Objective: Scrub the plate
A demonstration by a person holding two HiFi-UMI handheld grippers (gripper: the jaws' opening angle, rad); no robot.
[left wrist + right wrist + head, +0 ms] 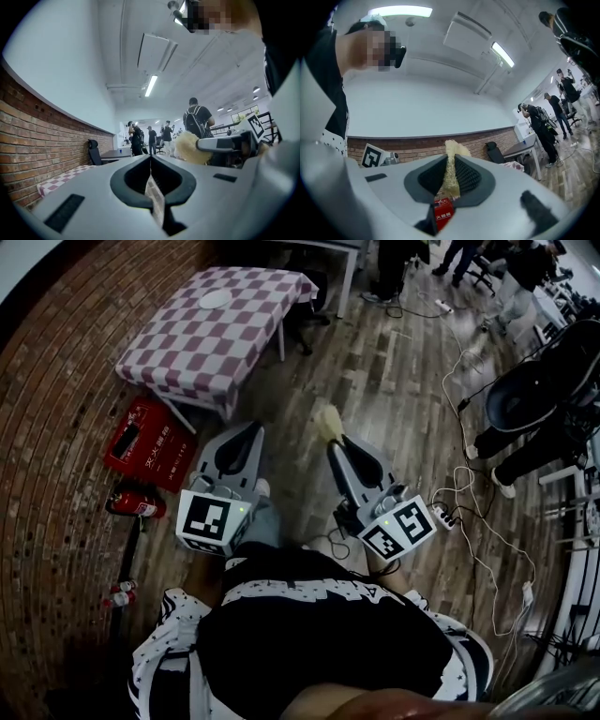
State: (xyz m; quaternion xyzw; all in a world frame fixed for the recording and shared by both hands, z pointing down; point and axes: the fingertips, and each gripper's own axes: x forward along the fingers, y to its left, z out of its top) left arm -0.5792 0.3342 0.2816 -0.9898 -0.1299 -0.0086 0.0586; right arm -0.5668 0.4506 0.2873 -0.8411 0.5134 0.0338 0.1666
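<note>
1. Jaws of the right gripper (pixel 451 161) are clamped on a yellow scrubber (pixel 450 180) — its tuft pokes past the tips.
2. Left gripper (pixel 151 160) — jaws pressed together, holding nothing.
3. Plate (pixel 214 300), plain white, lies near a far corner of the checked table (pixel 183 352), well apart from both grippers.

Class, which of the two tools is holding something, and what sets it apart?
The right tool: its jaws pinch a yellow sponge, while the left tool is shut on nothing.
</note>
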